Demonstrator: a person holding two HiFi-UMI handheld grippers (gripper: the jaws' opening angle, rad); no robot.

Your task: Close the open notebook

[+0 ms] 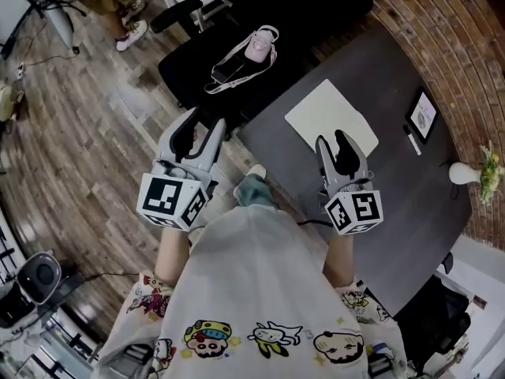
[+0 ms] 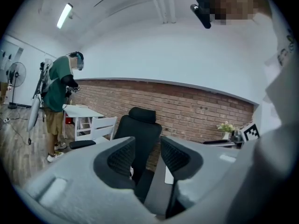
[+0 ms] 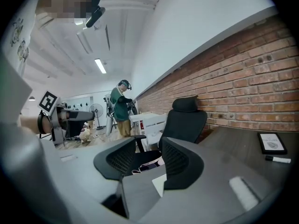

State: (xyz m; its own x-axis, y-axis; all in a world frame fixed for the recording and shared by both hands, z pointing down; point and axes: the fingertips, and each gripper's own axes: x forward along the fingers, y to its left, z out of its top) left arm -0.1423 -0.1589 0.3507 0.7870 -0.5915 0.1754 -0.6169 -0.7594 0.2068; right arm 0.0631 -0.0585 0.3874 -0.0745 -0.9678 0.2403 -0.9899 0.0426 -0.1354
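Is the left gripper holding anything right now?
No, the jaws of the left gripper stand apart with nothing between them, only the black chair beyond.

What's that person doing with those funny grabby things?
A person holds tongs in each hand beside a dark table. The left tongs and right tongs are both open and empty. The right tongs point at a white notebook lying on the table. Neither is touching it.
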